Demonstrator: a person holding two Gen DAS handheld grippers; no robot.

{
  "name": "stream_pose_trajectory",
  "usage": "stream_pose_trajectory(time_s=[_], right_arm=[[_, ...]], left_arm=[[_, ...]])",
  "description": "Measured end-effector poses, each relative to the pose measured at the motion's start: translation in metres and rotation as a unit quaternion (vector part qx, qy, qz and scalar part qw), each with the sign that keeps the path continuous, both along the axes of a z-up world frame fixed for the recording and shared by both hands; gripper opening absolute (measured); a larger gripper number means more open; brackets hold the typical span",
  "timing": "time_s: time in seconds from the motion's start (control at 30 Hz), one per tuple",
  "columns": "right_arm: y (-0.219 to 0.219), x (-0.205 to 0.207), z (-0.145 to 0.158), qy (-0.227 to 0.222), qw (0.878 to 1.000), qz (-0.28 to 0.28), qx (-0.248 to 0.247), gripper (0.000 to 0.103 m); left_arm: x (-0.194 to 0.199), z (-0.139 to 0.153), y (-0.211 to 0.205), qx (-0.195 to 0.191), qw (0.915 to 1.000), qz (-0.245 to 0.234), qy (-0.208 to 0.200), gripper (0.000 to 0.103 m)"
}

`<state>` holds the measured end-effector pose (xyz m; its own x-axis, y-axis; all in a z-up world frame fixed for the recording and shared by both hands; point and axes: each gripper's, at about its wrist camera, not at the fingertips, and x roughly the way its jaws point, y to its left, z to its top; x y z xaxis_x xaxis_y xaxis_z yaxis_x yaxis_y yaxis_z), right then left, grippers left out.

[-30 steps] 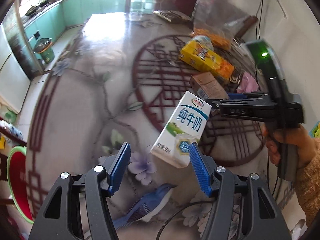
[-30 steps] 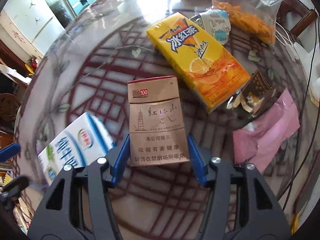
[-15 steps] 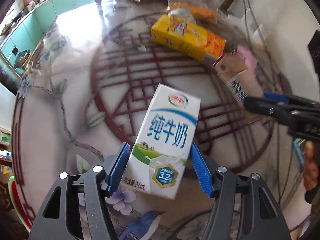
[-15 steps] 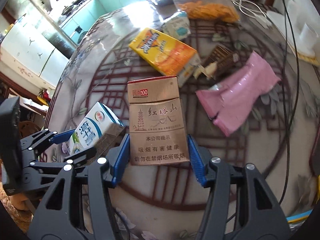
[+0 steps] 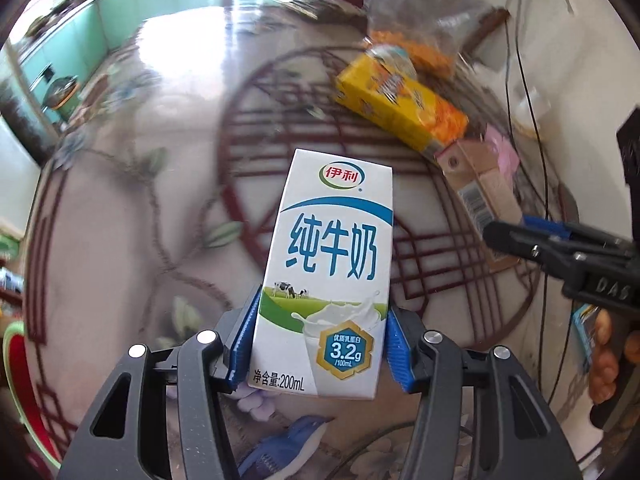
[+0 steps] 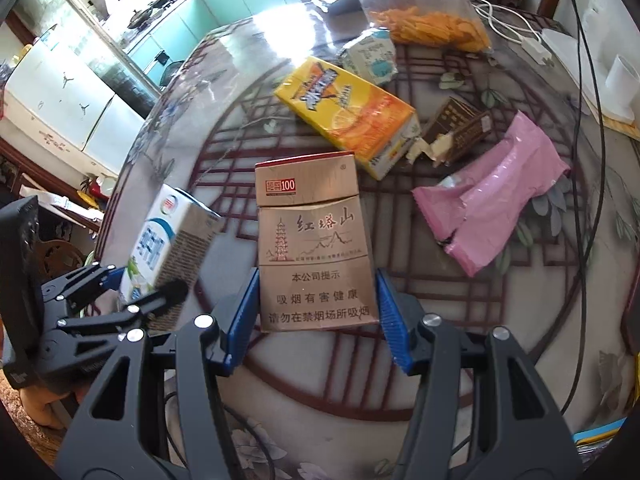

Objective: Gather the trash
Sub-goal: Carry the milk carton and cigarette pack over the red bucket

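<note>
A white and blue milk carton point(image 5: 332, 256) stands upright between the blue pads of my left gripper point(image 5: 322, 320). The jaws are closing and the pads press on its sides. The right wrist view shows the same carton point(image 6: 168, 240) in that gripper point(image 6: 140, 292) at the left. My right gripper point(image 6: 318, 292) is shut on a gold-brown cigarette pack point(image 6: 312, 232), held above the table. From the left wrist view this pack point(image 5: 480, 188) sits in the right gripper point(image 5: 520, 232) at the right edge.
On the round patterned table point(image 5: 140, 200) lie a yellow tea carton point(image 6: 344, 108), a pink wrapper point(image 6: 492, 196), a torn brown wrapper point(image 6: 456, 132), a small white carton point(image 6: 372, 60) and a bag of orange snacks point(image 6: 432, 28). Cables and a white cup point(image 6: 620, 80) are at the right.
My left gripper came around the milk carton and its pads closed in on the sides. The right gripper rose and rolled with the cigarette pack still in it.
</note>
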<state>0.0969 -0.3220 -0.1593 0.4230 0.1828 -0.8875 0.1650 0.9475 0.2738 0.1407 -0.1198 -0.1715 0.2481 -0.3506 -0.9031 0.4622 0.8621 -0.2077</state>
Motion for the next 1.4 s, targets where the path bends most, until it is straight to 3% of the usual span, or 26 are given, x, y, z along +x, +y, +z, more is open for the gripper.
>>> stream_pose_trajectory(time_s=[0.4, 0.83, 1.4], right_arm=[[0.051, -0.005, 0.011, -0.009, 0.998, 0.057, 0.007, 0.054], [0.102, -0.018, 0.017, -0.01, 0.995, 0.101, 0.001, 0.054], [0.135, -0.032, 0.013, 0.002, 0.995, 0.099, -0.005, 0.054]], left_arm=[[-0.024, 0.036, 0.065, -0.036, 0.9954, 0.082, -0.034, 0.052], [-0.05, 0.036, 0.123, -0.041, 0.9895, 0.133, -0.037, 0.052], [-0.06, 0.025, 0.155, -0.056, 0.9902, 0.126, -0.024, 0.052]])
